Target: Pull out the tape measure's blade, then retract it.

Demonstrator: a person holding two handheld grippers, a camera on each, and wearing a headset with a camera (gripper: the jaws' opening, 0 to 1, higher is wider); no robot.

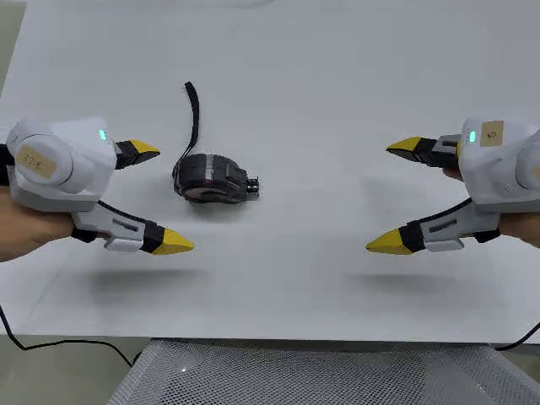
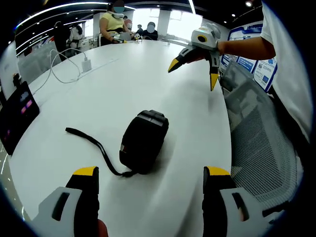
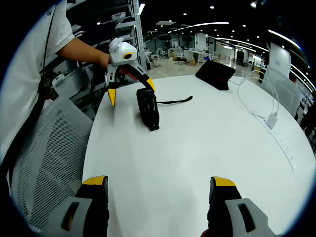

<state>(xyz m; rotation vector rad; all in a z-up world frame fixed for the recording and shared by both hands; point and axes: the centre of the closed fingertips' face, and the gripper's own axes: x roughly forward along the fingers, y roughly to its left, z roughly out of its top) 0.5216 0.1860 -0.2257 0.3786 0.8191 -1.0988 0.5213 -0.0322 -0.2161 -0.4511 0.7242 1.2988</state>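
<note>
A black tape measure lies on the white table, its blade tip at its right end and a black wrist strap trailing away behind it. My left gripper is open just left of it, jaws spread on either side of the case without touching. In the left gripper view the tape measure sits a short way ahead between the yellow fingertips. My right gripper is open and empty well to the right. From there the tape measure looks far off, beside the left gripper.
A grey mesh chair back stands below the table's near edge. Farther along the table lie a white cable with a charger and a dark tablet. People sit at the far end.
</note>
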